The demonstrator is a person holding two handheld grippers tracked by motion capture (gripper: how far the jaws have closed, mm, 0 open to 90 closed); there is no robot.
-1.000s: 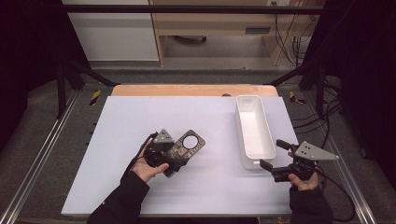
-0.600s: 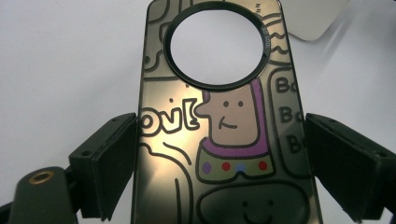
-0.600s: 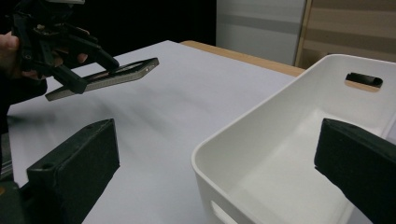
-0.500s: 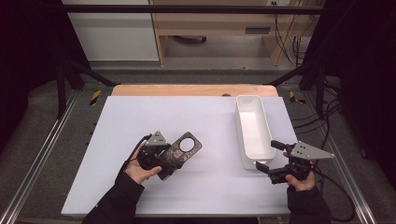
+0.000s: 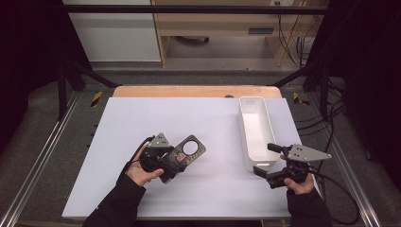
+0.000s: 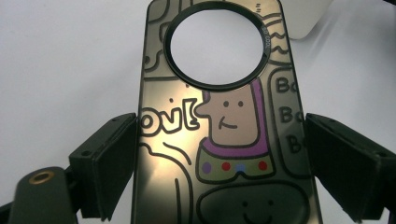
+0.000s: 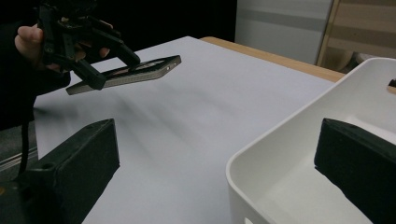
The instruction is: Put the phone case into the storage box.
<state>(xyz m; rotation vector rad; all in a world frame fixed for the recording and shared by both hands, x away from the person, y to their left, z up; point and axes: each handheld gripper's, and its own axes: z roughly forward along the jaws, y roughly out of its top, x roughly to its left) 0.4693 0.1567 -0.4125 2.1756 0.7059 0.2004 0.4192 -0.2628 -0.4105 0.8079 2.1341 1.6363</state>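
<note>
A dark phone case (image 5: 188,152) with cartoon drawings and a round camera hole (image 6: 215,45) is clamped by its long edges in my left gripper (image 5: 176,160), which is shut on it. The left gripper view has both jaws pressing the case's sides (image 6: 222,154). Seen from the right gripper view, the case (image 7: 135,70) hangs level a little above the white table, in the left gripper (image 7: 79,46). My right gripper (image 5: 265,160) is open at the near end of the white tray (image 5: 242,123), its jaws either side of the tray's near corner (image 7: 280,135).
The long white tray stands at the right, running front to back; its visible part looks bare inside. The white table top (image 5: 142,123) stretches between the two hands. A wooden edge (image 5: 189,91) borders the far side, with metal rails along both sides.
My right gripper has moved left, up to the tray's near end. The left gripper with the case has shifted slightly toward the person.
</note>
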